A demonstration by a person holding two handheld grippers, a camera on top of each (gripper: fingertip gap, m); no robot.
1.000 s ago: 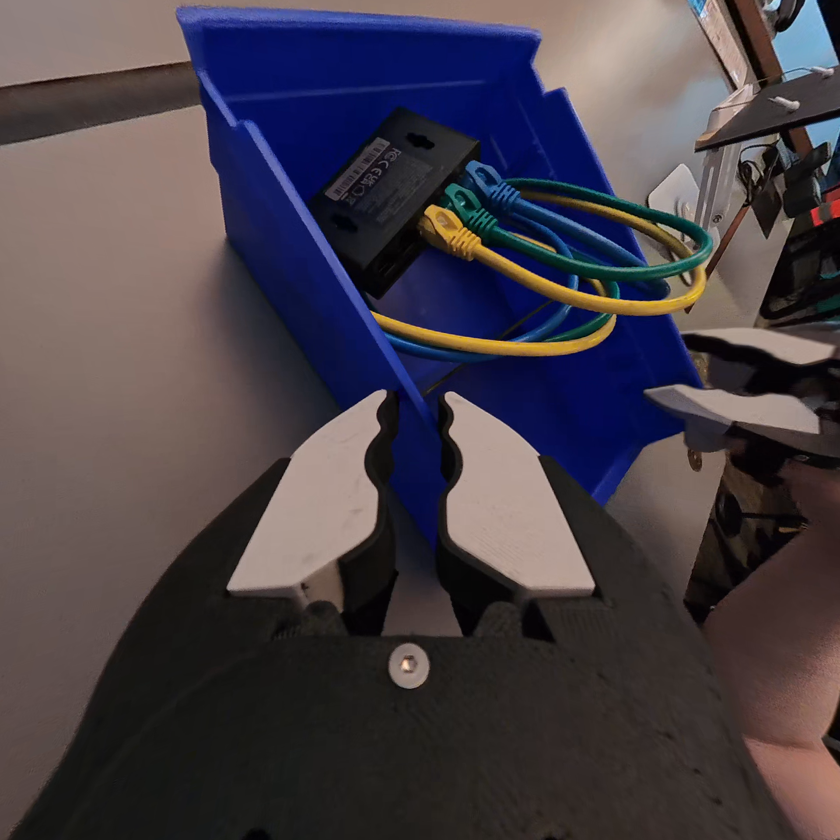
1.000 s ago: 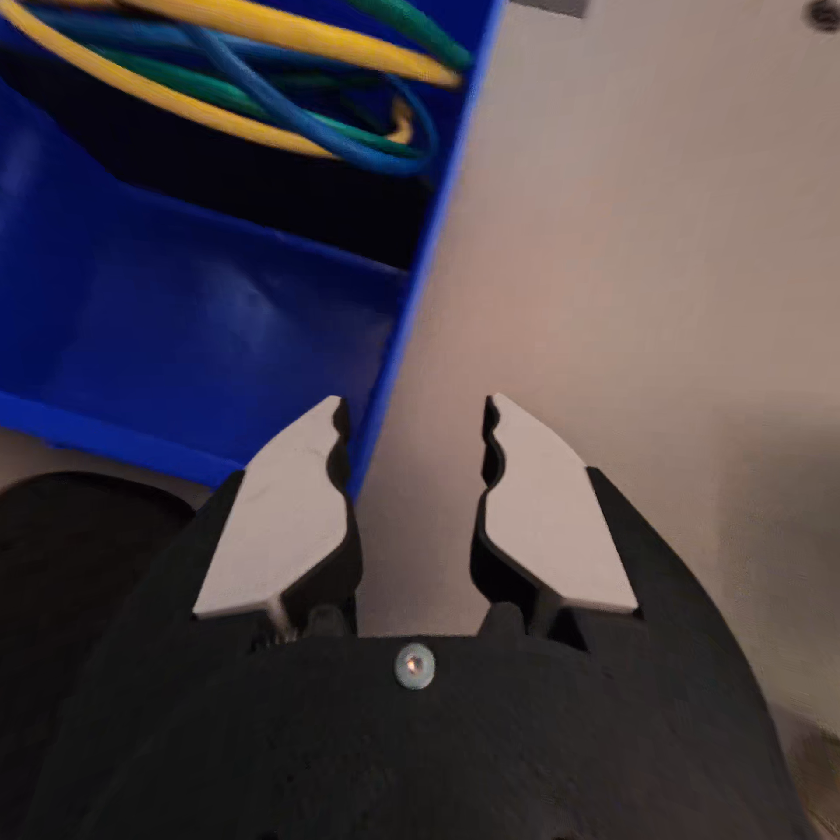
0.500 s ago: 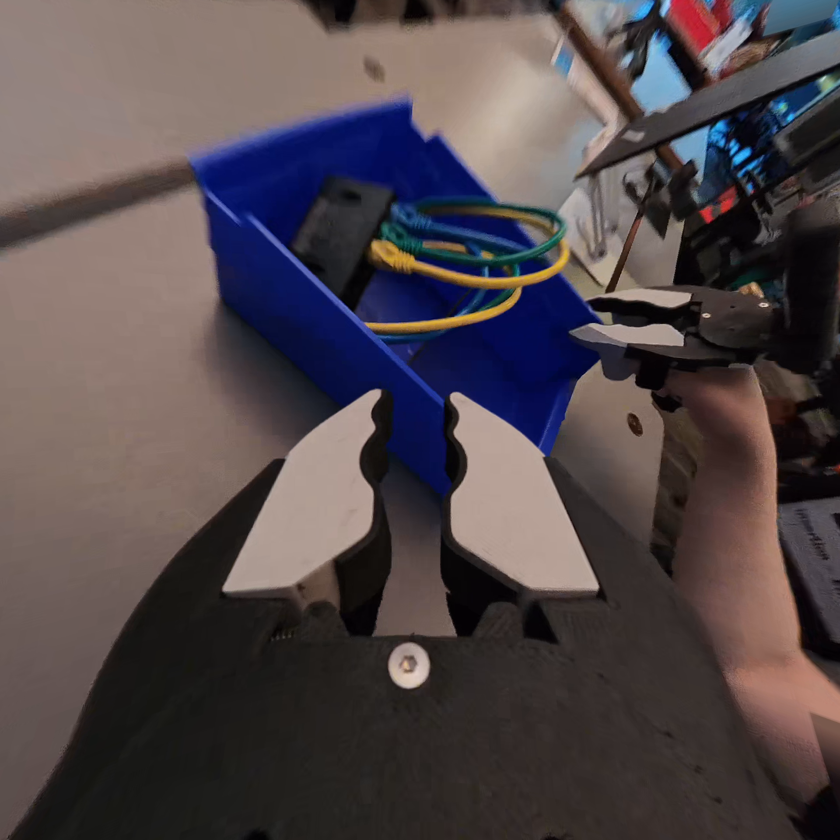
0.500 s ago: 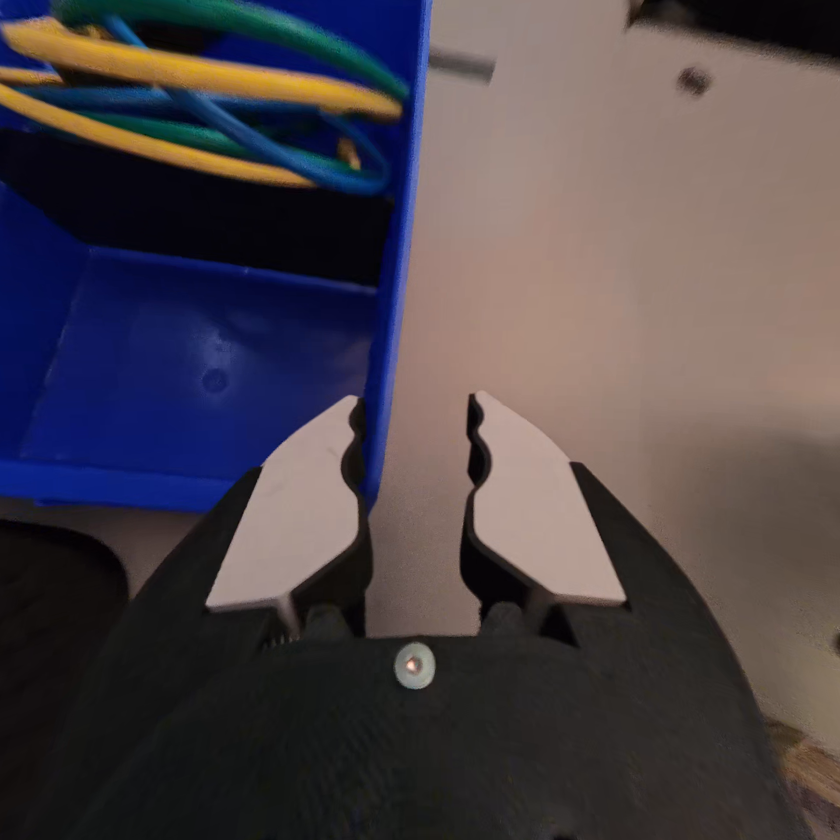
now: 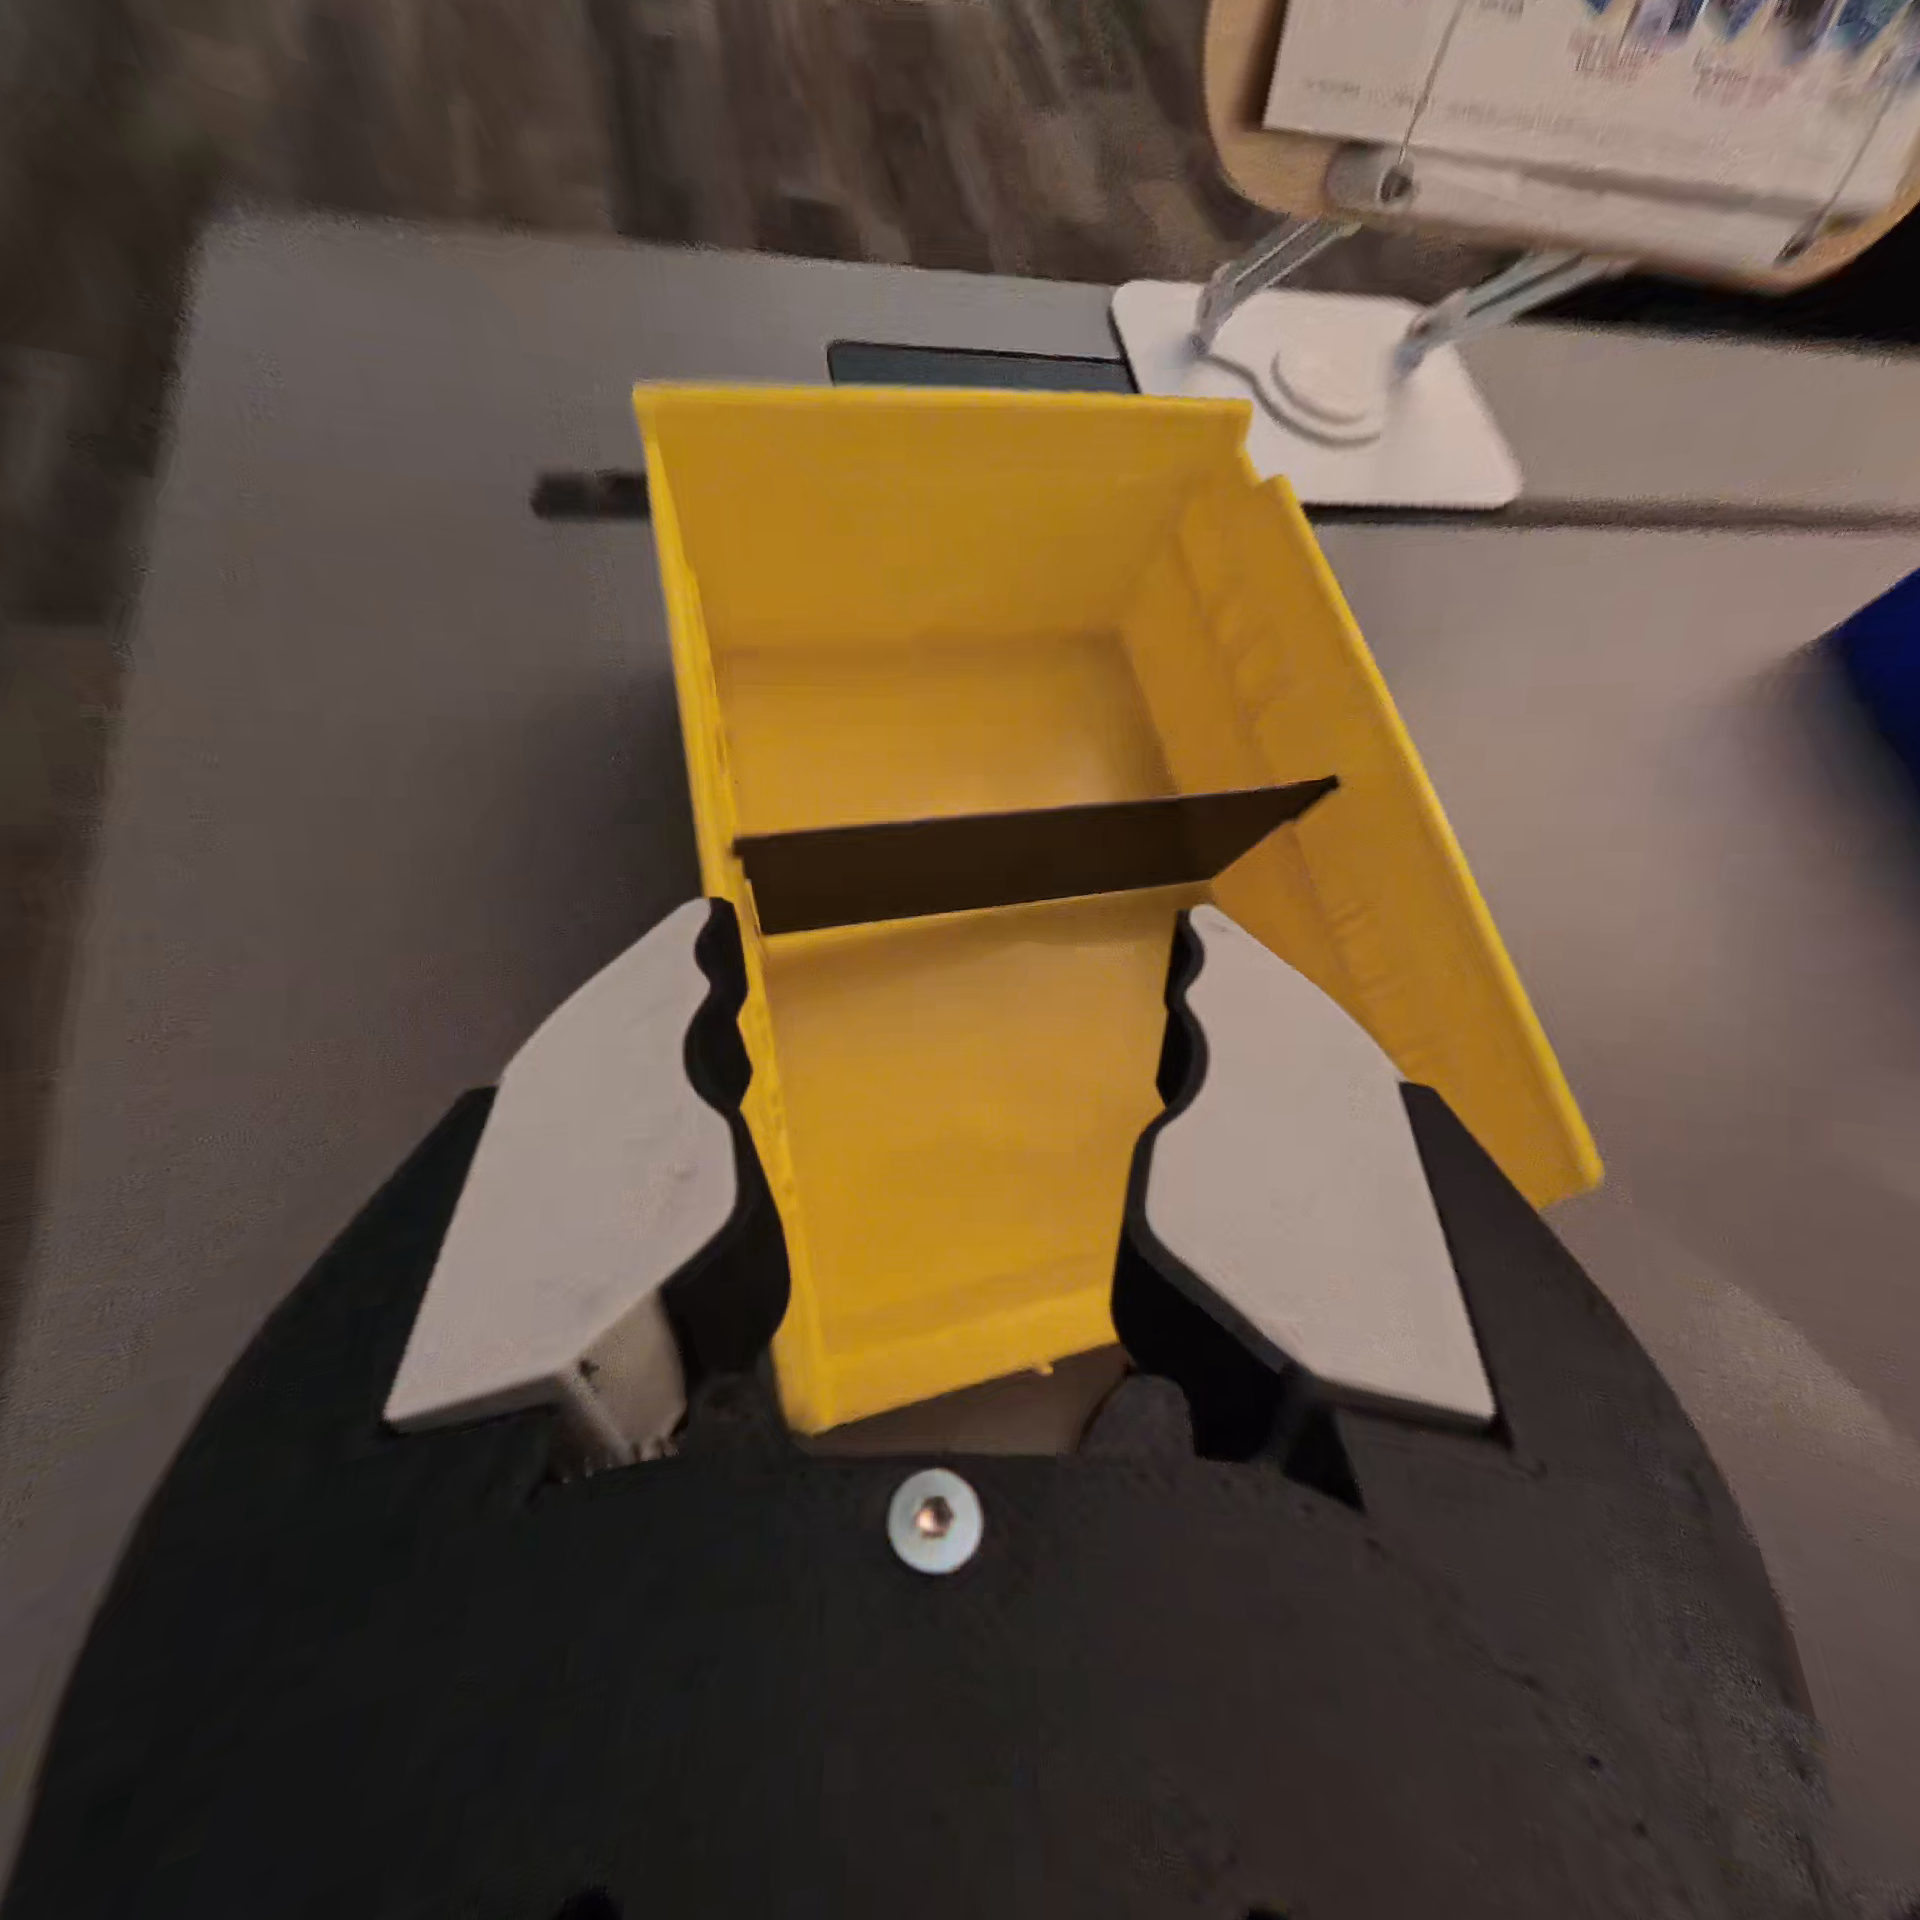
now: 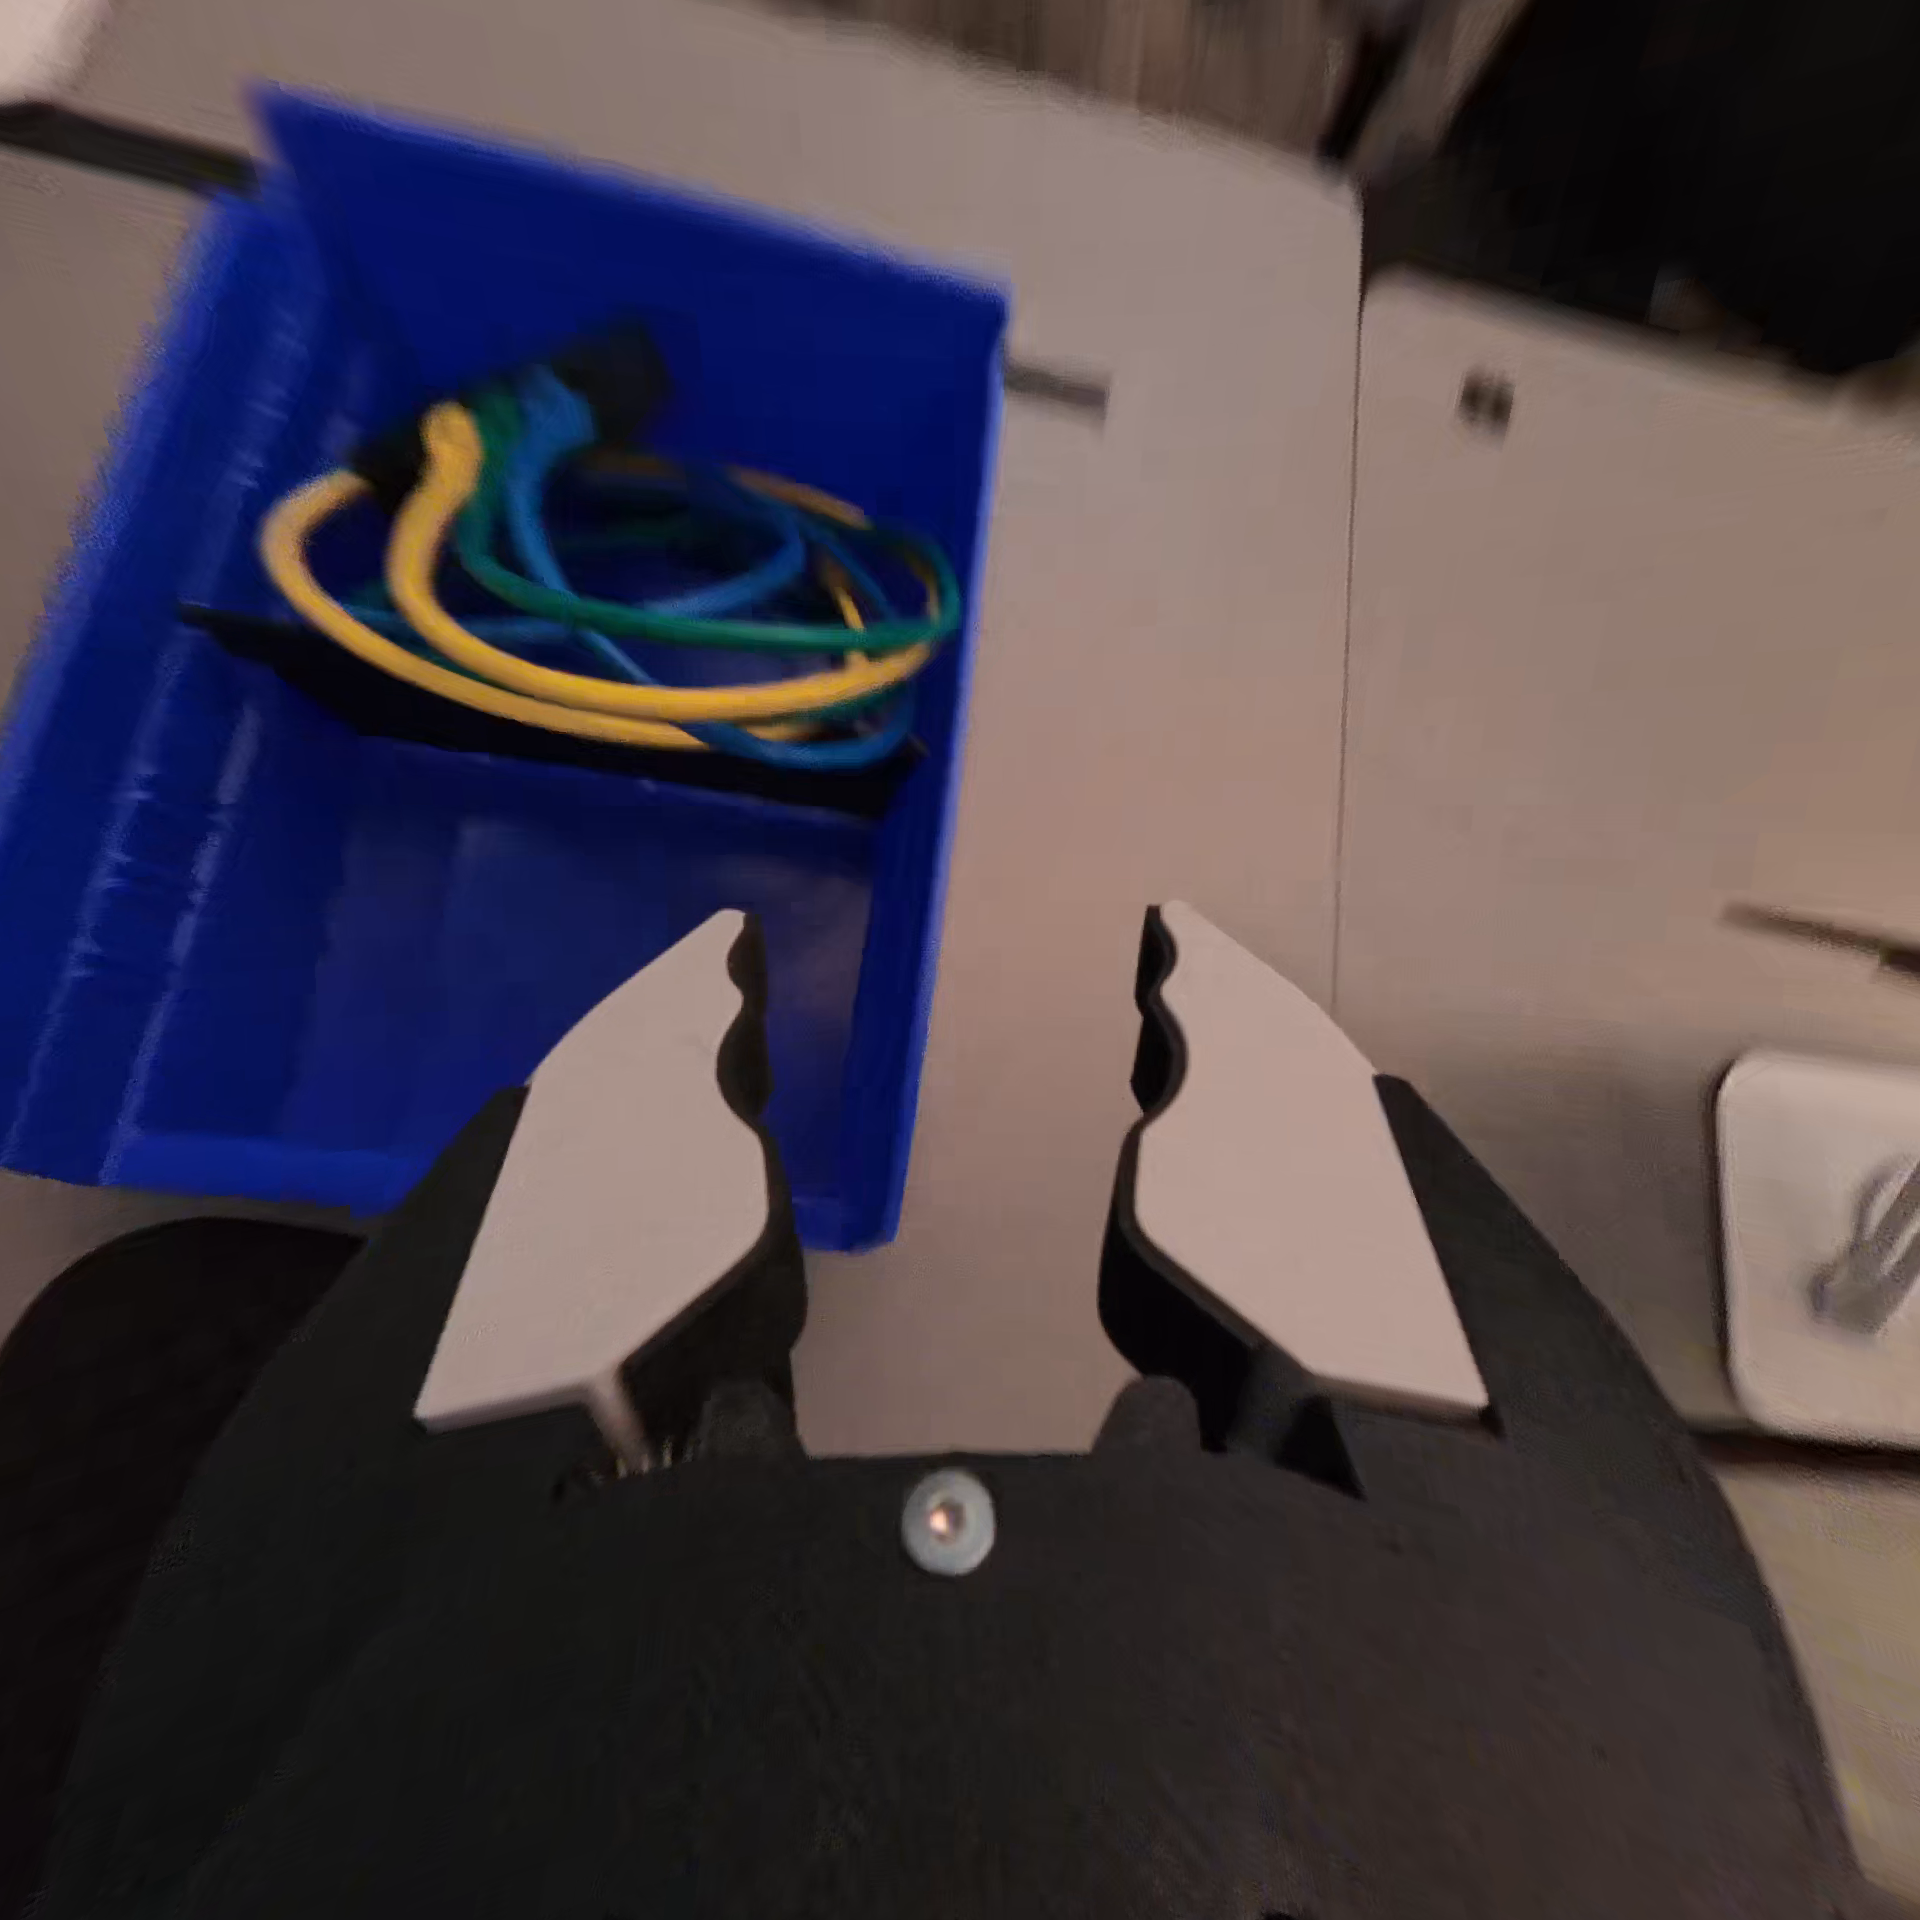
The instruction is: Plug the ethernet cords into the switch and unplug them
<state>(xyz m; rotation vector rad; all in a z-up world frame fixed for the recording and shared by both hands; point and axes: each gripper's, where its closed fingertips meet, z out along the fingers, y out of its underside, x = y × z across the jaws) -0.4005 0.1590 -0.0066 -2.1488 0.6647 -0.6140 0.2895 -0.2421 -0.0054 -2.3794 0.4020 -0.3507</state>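
Observation:
In the right wrist view, a blue bin point(image 6: 260, 935) sits on the grey table. At its far end, behind a black divider, lies a black switch point(image 6: 613, 358), blurred by motion. A yellow cord point(image 6: 582, 675), a green cord point(image 6: 707, 629) and a blue cord point(image 6: 540, 416) run to the switch and loop inside the bin. My right gripper point(image 6: 945, 925) is open and empty, above the bin's near right corner. My left gripper point(image 5: 951, 925) is open, with its fingers on either side of the near end of an empty yellow bin point(image 5: 935, 540).
The yellow bin has a black divider point(image 5: 997, 862) across its middle. A white stand base point(image 5: 1320, 405) sits behind it, holding a tilted board; the base also shows in the right wrist view point(image 6: 1818, 1247). A corner of the blue bin point(image 5: 1881, 665) shows at the right. The left gripper's tips are roughly 80 cm from the right gripper's. The black switch point(image 6: 613, 358) is about 20 cm from my right fingertips.
My left gripper has swung away from the blue bin to the yellow bin and opened wide. My right gripper has drawn back from the blue bin's side wall and opened wider.

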